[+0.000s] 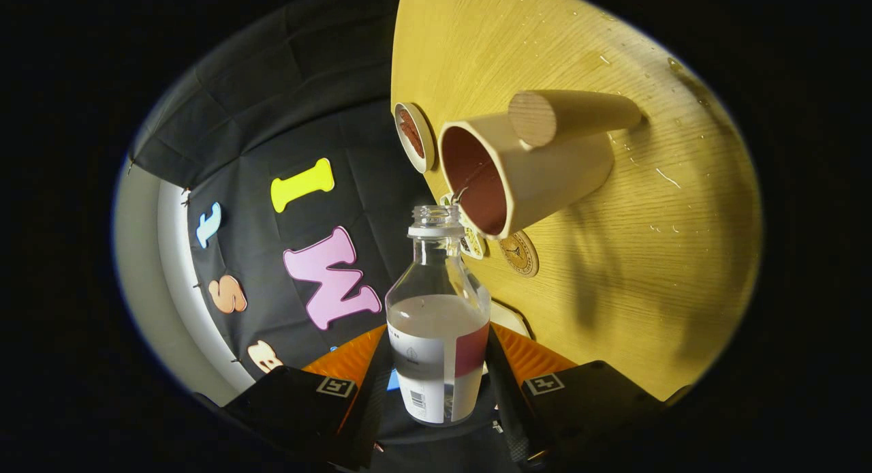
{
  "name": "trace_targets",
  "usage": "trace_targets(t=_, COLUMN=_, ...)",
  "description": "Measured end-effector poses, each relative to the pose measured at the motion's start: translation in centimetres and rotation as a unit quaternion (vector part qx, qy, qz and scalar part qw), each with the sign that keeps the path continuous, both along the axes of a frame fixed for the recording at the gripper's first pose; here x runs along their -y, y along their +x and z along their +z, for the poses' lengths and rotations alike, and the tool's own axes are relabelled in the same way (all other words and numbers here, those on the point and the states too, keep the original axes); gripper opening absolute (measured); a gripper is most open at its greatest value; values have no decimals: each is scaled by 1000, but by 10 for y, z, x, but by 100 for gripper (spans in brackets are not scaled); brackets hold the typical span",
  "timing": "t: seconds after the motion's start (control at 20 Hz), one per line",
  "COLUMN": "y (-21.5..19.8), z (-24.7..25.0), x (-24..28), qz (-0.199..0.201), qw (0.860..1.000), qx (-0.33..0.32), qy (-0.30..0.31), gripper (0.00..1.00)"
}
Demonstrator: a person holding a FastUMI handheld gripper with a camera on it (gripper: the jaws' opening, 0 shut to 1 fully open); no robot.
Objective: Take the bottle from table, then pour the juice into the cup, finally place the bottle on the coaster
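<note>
The bottle is being gripped between both fingers, neck being tipped right at the cup mouth just beyond.

Cup and coaster just beyond bottle mouth, bare table alongside

Warm light is flooding the wooden table, turning it bright yellow, while the cloth wall at nine o'clock is lying dim. The cup is throwing soft dark shadows toward five o'clock. Water drops are glinting near one o'clock. Glare is streaking the glass bottle. Fisheye distortion is bending straight edges and darkening the rim; focus is holding sharp centrally.
</note>
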State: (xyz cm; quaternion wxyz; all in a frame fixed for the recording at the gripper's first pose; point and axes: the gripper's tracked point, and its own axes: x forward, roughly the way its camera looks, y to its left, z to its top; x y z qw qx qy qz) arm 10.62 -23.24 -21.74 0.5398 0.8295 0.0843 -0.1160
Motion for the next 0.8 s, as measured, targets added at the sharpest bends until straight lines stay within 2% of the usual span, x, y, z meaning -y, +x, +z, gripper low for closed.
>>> trace_targets(t=0.8, y=5, z=2, x=2, qz=-9, qw=998, qx=-6, qy=66, gripper=75)
